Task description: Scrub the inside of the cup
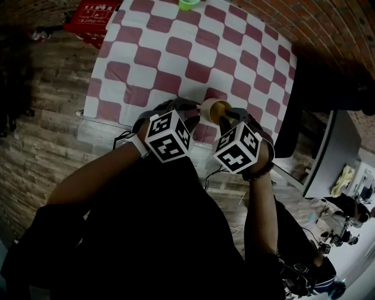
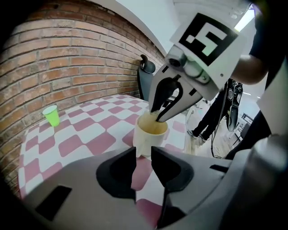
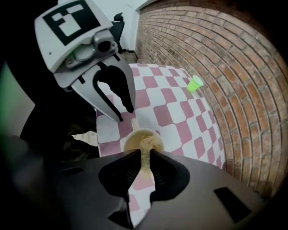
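A cream cup point(image 1: 206, 107) stands near the front edge of the checked table. My left gripper point(image 1: 194, 111) sits on its left side, and the jaws point(image 2: 143, 155) are shut on the cup's handle point(image 3: 134, 122). My right gripper point(image 1: 229, 115) comes in from the right, shut on a yellowish scrubbing sponge point(image 3: 145, 155). The sponge reaches down into the cup's mouth point(image 3: 155, 141). In the left gripper view the right gripper's fingertips point(image 2: 163, 114) dip over the cup's rim point(image 2: 153, 130).
A red-and-white checked cloth point(image 1: 193, 53) covers the table. A small green cup point(image 1: 188, 4) stands at the far edge, and a red box point(image 1: 94, 14) lies beyond the far left corner. A brick wall point(image 2: 67, 58) runs along one side; a black chair point(image 2: 145, 76) stands behind.
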{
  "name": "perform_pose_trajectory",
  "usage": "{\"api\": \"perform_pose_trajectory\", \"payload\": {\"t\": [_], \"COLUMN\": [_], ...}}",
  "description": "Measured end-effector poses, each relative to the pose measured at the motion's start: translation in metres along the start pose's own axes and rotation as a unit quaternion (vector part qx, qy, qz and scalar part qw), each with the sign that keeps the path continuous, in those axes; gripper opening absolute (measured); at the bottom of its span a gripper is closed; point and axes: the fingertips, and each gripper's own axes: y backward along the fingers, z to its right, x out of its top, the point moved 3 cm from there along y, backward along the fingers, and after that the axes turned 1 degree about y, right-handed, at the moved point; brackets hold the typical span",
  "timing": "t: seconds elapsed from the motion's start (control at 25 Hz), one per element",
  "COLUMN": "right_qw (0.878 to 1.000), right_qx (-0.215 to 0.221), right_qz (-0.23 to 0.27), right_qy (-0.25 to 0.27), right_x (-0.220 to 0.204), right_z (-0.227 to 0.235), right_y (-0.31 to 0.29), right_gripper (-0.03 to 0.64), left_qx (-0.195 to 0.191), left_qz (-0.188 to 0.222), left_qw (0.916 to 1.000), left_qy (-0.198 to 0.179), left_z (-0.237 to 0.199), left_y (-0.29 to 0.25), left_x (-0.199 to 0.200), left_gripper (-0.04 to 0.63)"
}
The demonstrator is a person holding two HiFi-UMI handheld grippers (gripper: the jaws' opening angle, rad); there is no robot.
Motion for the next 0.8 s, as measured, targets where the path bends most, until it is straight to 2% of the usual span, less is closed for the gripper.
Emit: {"api": "perform_pose_trajectory", "payload": {"t": [0.08,0.2,0.28,0.36,0.44,0.52,0.6,0.64,0.72,0.8], "right_qw": [0.999,0.993,0.983,0.965,0.93,0.884,0.84,0.822,0.795,0.774], "right_qx": [-0.03,-0.079,-0.114,-0.133,-0.127,-0.105,-0.084,-0.077,-0.068,-0.061], "right_qz": [0.022,0.069,0.102,0.152,0.222,0.289,0.34,0.359,0.386,0.407], "right_qy": [-0.003,-0.057,-0.103,-0.17,-0.263,-0.352,-0.414,-0.435,-0.463,-0.481], "right_x": [-0.001,-0.008,-0.015,-0.02,-0.025,-0.031,-0.033,-0.034,-0.034,-0.033], "right_z": [0.004,0.019,0.034,0.046,0.056,0.063,0.068,0.069,0.07,0.069], "right_y": [0.022,0.066,0.095,0.119,0.133,0.139,0.14,0.14,0.141,0.144], "right_gripper": [0.072,0.072,0.072,0.072,0.071,0.072,0.072,0.072,0.072,0.072], "left_qx": [0.001,0.003,0.006,0.013,0.027,0.048,0.078,0.094,0.129,0.159], "left_qz": [-0.001,-0.005,-0.005,0.005,0.022,0.043,0.065,0.076,0.094,0.115], "left_qw": [1.0,0.9999,0.9999,0.9998,0.9993,0.9977,0.9946,0.9923,0.9866,0.9796], "left_qy": [0.003,0.009,0.013,0.015,0.017,0.02,0.024,0.027,0.034,0.045], "left_z": [-0.002,-0.005,-0.008,-0.013,-0.022,-0.037,-0.057,-0.068,-0.09,-0.109], "left_y": [0.001,0.001,0.003,0.007,0.017,0.032,0.051,0.062,0.087,0.115], "left_x": [-0.001,-0.006,-0.007,-0.003,0.005,0.014,0.025,0.031,0.042,0.055], "left_gripper": [0.114,0.114,0.114,0.114,0.114,0.114,0.114,0.114,0.114,0.114]}}
